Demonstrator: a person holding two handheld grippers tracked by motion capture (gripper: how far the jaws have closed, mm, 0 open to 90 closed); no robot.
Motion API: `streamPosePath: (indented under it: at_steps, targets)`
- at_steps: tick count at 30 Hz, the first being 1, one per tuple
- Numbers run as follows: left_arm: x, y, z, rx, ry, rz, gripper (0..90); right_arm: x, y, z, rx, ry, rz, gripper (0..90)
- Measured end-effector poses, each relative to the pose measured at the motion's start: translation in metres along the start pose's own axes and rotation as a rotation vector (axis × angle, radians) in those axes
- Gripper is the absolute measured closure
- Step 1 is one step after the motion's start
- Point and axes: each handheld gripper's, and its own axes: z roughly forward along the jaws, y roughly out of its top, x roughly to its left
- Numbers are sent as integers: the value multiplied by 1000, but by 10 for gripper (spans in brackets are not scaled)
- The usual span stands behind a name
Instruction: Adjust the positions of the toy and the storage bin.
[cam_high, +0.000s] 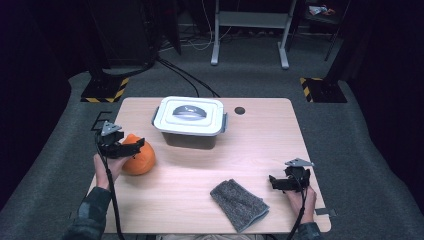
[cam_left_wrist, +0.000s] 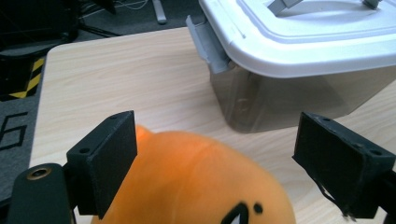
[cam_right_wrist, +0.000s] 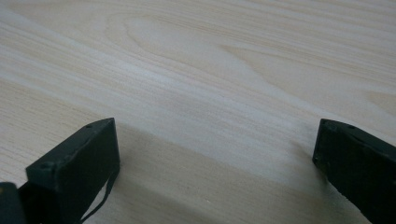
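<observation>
An orange plush toy (cam_high: 140, 161) with a black-marked face lies on the left side of the wooden table (cam_high: 260, 145). My left gripper (cam_high: 131, 146) hovers at its top, open. In the left gripper view the plush toy (cam_left_wrist: 196, 186) bulges up between the wide jaws of the left gripper (cam_left_wrist: 217, 158), with a gap on the right side. My right gripper (cam_high: 276, 182) rests low near the front right, open. Bare table wood (cam_right_wrist: 210, 70) lies between the jaws of the right gripper (cam_right_wrist: 217, 158).
A white-lidded storage box (cam_high: 190, 120) with grey latches and a handle stands at the table's back middle, just beyond the plush; its near latch (cam_left_wrist: 208, 44) hangs down. A grey folded cloth (cam_high: 238, 204) lies at the front. A dark cable hole (cam_high: 240, 110) sits right of the box.
</observation>
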Motion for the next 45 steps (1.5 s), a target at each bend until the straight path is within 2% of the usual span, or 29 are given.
streamPosePath:
  at_steps: [9,18,20,23,26,33,38,45]
  targets:
    - [-5,26,26,8,-28,6,85,0,0,1,-4,4,-4,0]
    - [-14,46,49,29,-26,22,49,0,0,1,-5,3,-6,0]
    - [-16,51,58,35,-29,28,59,0,0,0,-4,4,-10,0]
    - [-17,52,63,33,-27,39,112,1,0,0,-3,5,-7,0]
    - [-17,53,75,53,-48,39,141,1,0,0,-3,4,-5,0]
    - [-18,55,91,76,-69,54,176,1,0,0,-4,3,-3,0]
    - [-19,56,94,71,-85,60,201,1,0,0,-4,3,-3,0]
    - [-20,56,96,65,-142,58,231,1,0,0,-5,3,-4,2]
